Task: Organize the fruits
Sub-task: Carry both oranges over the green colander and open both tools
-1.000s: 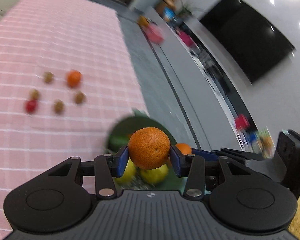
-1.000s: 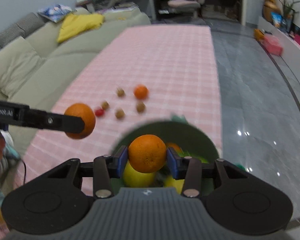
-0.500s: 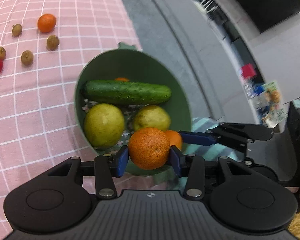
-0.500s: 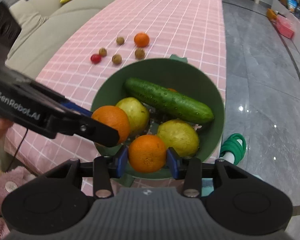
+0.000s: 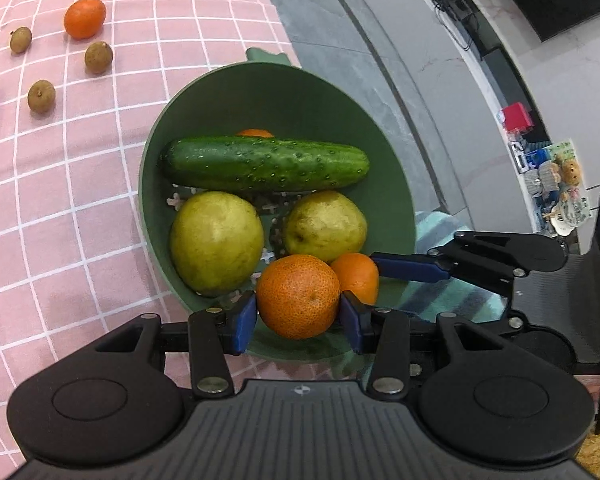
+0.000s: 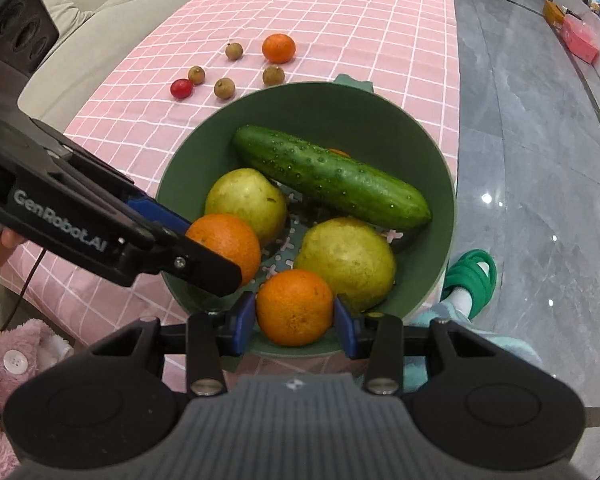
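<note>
A green bowl [image 5: 284, 92] [image 6: 340, 104] at the table's near right edge holds a cucumber [image 5: 264, 164] [image 6: 332, 178] and two yellow-green pears [image 5: 216, 242] [image 5: 324, 226]. My left gripper [image 5: 298, 316] is shut on an orange [image 5: 298, 296] over the bowl's near rim; it also shows in the right wrist view [image 6: 226, 244]. My right gripper [image 6: 295, 318] is shut on a second orange [image 6: 295, 306], beside the first in the left wrist view [image 5: 358, 276].
On the pink checked cloth [image 6: 300, 12] beyond the bowl lie a small orange [image 6: 279, 48], several brown longans [image 6: 224, 88] and a cherry tomato [image 6: 181, 88]. A sofa [image 6: 100, 28] is left; grey floor [image 6: 540, 120] drops off right.
Both grippers have tilted down and come closer over the bowl, each still holding its orange. The bowl's contents now fill the views.
</note>
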`<state>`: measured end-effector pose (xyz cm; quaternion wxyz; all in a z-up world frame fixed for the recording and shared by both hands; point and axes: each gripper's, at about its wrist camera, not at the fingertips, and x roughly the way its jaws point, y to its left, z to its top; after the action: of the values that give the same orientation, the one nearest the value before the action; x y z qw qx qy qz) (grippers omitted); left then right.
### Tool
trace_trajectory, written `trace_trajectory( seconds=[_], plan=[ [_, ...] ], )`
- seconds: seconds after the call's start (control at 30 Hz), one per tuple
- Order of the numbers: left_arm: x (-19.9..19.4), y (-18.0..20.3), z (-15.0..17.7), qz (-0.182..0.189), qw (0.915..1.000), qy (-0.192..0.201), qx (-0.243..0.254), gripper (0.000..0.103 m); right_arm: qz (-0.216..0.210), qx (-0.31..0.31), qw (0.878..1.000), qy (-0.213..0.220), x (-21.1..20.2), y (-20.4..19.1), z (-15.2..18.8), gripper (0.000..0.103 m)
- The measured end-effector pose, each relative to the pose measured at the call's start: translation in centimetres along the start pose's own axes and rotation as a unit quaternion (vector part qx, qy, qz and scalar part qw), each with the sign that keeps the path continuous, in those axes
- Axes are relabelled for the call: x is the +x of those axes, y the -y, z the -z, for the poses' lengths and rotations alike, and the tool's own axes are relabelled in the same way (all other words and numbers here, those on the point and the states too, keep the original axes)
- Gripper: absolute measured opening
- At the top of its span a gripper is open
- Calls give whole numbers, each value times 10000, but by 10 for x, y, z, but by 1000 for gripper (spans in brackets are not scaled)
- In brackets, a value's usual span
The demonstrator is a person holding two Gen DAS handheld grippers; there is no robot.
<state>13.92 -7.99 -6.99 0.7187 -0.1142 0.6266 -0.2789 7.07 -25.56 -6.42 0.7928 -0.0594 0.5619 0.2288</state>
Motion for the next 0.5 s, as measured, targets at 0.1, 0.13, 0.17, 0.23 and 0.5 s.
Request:
trace_trajectory(
  seconds=[0.1,0.13,0.17,0.23,0.5],
  plan=[
    [1,0,0,27,10000,-7,-7,51,-40,16,10000,-9,1,1,0,40],
    [2,0,0,21,10000,2,1,51,-60,34,10000,-14,1,2,-1,40],
    [1,0,0,19,10000,7,7,51,-71,59,10000,-17,2,2,-1,40],
    [1,-1,0,44,10000,24,-6,53,-105,122,9999,-15,3,4,-1,40],
    [-24,-6,4,264,9988,395,-100,63,-210,314,9993,-2,1,5,-1,40]
  ],
)
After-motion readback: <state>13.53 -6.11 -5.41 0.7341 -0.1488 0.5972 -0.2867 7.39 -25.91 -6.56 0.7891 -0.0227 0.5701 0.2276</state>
